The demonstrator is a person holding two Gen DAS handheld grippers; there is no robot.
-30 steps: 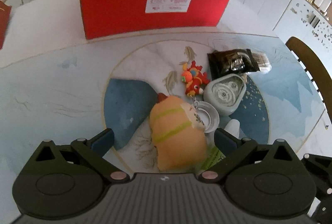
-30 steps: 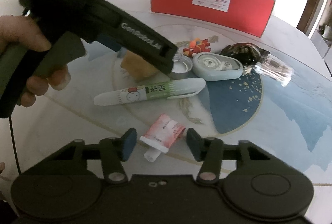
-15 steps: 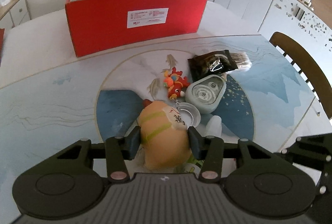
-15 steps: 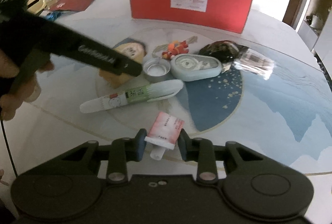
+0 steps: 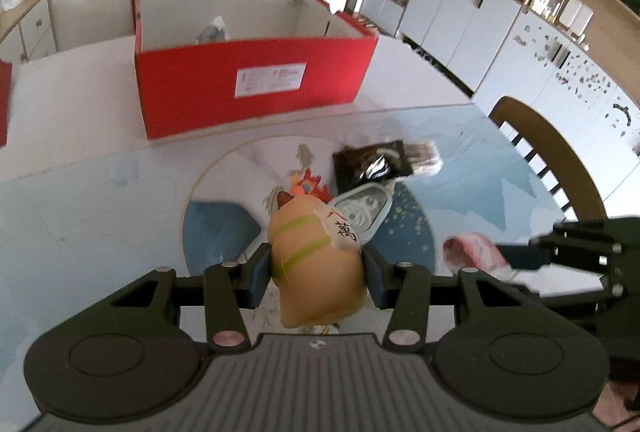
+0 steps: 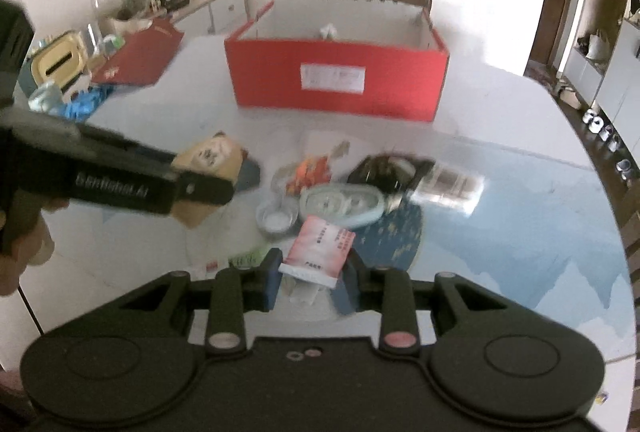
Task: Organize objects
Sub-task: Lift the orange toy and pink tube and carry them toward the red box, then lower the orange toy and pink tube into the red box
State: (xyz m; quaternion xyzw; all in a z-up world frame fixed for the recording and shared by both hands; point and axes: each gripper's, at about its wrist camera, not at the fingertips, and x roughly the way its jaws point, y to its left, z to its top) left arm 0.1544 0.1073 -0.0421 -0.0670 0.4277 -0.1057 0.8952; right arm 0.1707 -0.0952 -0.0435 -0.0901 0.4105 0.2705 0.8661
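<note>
My left gripper (image 5: 316,274) pinches the plush (image 5: 316,264), a tan toy with green stripes and a white tag, both pads pressed into its sides. It hangs clear above the table (image 5: 80,216), over the round pattern in the middle. My right gripper (image 6: 310,282) is clamped on the pink tube (image 6: 320,250), gripping it near its cap end, with the flat crimped end pointing away from me; it too is off the table.

In the left view the right gripper shows at the right edge with the tube blurred at its tip. In the right view the left gripper reaches in from the left, held by my hand (image 6: 24,252), the plush at its tip.

The red box (image 5: 256,87) stands open at the far side of the table, with something pale inside that I cannot make out. Between the box and my grippers lie a small red toy (image 6: 312,171), a dark packet (image 5: 372,163), a pale-blue oval case (image 6: 340,201) and a small round tin (image 6: 276,220), all close together. Just beside my right gripper's left finger a green-and-white pen (image 6: 244,260) peeks out, probably lying flat.
</note>
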